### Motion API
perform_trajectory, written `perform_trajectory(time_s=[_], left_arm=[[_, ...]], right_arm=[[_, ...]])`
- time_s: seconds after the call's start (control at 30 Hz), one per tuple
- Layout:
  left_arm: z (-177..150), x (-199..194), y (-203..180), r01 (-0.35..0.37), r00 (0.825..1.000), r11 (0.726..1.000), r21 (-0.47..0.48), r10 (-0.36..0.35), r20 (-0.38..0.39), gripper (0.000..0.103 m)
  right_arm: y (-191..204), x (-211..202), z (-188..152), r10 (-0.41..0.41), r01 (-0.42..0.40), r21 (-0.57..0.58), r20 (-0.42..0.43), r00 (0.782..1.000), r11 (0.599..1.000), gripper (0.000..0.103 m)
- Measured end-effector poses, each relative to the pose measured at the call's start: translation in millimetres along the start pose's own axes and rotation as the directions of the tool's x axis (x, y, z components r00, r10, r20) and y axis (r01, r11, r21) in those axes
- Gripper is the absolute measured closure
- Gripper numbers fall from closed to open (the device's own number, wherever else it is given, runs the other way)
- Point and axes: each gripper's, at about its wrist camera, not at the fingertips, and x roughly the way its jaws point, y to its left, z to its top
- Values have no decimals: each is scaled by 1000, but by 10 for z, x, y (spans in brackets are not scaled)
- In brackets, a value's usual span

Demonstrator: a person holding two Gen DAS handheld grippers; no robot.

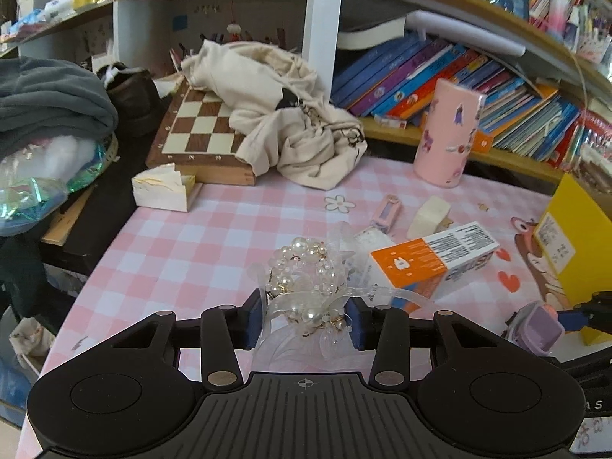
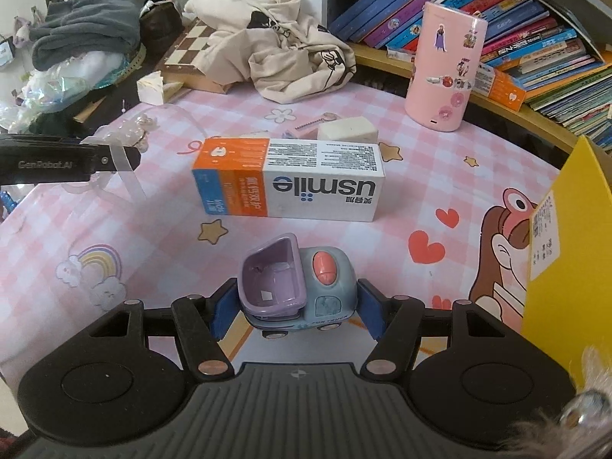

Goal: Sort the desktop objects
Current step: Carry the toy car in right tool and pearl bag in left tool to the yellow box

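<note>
A pearl and ribbon hair ornament [image 1: 306, 287] is clamped between the blue pads of my left gripper [image 1: 306, 319], lifted off the pink checked tablecloth [image 1: 191, 237]. In the right wrist view that ornament [image 2: 132, 132] shows at the left, held by the left gripper's black finger. My right gripper [image 2: 292, 311] is shut on a small blue toy truck with a purple bucket [image 2: 294, 287]. The truck [image 1: 535, 323] and the right gripper's tip also show at the right edge of the left wrist view. An orange and white toothpaste box [image 2: 287, 179] lies ahead of both grippers.
A pink stickered cylinder [image 2: 443, 65] stands at the back right before a low shelf of books [image 2: 516, 30]. A white eraser [image 2: 348, 130], a small pink item [image 1: 386, 214], a chessboard [image 1: 199, 130] under a cream garment [image 2: 283, 46] and a yellow box [image 2: 566, 260] surround the middle.
</note>
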Motion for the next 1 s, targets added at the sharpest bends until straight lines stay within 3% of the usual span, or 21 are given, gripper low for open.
perform_trajectory(time_s=[0.6, 1.0], left_arm=[[-252, -726, 74, 41, 996, 999, 2, -41, 75, 61], [-433, -1065, 26, 90, 990, 996, 10, -91, 108, 61]], right_arm=[[352, -470, -290, -23, 22, 22, 45, 999, 1000, 41], [504, -703, -500, -61, 60, 36, 29, 998, 998, 41]])
